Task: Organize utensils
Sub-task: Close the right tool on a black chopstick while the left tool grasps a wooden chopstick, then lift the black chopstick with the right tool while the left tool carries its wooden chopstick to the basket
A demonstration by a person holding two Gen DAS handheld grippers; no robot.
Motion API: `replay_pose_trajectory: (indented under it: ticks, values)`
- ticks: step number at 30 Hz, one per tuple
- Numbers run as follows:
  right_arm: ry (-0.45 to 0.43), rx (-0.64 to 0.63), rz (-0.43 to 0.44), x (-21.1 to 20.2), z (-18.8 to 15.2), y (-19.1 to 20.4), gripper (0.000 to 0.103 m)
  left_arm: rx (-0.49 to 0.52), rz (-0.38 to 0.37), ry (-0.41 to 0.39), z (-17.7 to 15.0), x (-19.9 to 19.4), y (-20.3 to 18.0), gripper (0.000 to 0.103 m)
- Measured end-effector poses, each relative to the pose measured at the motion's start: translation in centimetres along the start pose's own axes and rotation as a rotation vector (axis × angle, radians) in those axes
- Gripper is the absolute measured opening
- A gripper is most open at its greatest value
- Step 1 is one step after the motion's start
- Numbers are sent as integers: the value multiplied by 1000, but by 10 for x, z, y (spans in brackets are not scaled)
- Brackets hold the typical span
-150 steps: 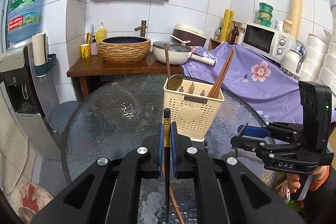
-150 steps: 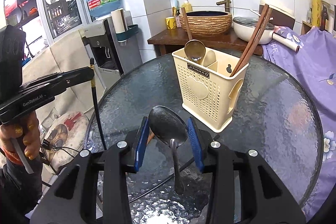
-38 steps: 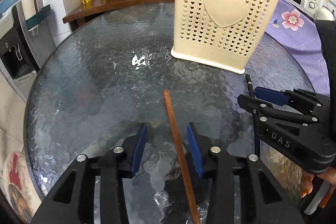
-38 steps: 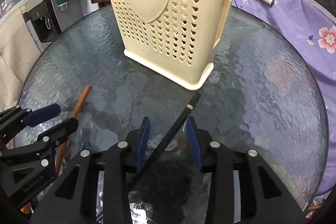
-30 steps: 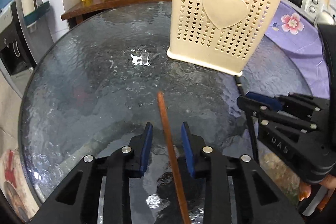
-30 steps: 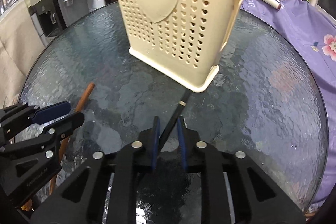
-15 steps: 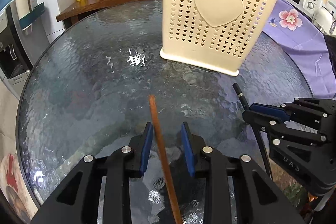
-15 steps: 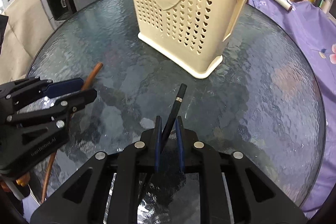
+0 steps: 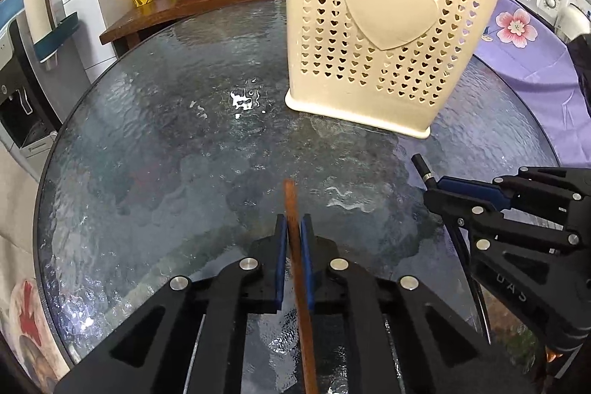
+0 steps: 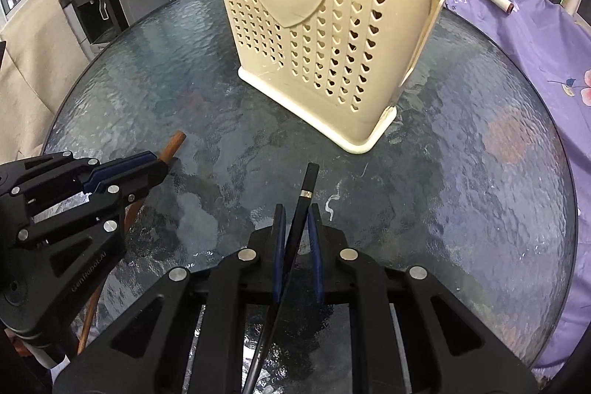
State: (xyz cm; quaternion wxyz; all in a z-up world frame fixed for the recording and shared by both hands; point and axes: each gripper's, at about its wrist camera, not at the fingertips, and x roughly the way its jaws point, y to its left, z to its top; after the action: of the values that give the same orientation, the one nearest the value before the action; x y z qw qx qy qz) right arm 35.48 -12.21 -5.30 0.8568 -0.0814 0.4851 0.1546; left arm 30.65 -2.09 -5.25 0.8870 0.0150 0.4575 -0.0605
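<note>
The left gripper (image 9: 291, 228) is clamped tight on a brown chopstick (image 9: 290, 198), whose blunt end pokes out just past the blue pads (image 9: 281, 246) over the glass table (image 9: 166, 143). The right gripper (image 10: 298, 220) is nearly closed on a black chopstick (image 10: 308, 183) (the one with a thin silver band), which runs slantwise between its pads and points toward the holder. Each gripper shows at the edge of the other's view. Beyond both tips stands the cream utensil holder (image 9: 384, 36), upright on the table, pierced with small hearts. A purple flowered cloth (image 10: 546, 36) lies on the right.
</note>
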Motion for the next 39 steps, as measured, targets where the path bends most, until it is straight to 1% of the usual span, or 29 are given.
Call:
replay_pose_trajectory:
  ticks: [8,14,18,22,25,29,33,35,39]
  values:
    - [2,-49,-11,1,-1,5,11,11,20,-3,0,0,-4,7]
    - [-1,-51,-3,1,-2,7,8,18,26,8,2,1,-9,7]
    - [-15,-49,-2,0,-5,8,8,24,24,5,2,1,-10,7]
    - [-7,-37,6,0,-6,7,8,28,22,8,1,1,-10,7]
    - [-13,-22,18,-2,-7,4,8,13,-3,10,2,-1,-4,7]
    - [-49,-4,40,-11,-10,1,8,4,-9,-17,2,-9,1,7]
    - [-112,38,87,-31,-10,-6,8,-7,-21,-61,6,-27,5,7]
    - [-147,55,117,-45,-8,-8,8,-14,-32,-95,8,-40,8,7]
    - [-245,77,178,-83,-3,-14,8,-24,-50,-195,18,-80,14,7]
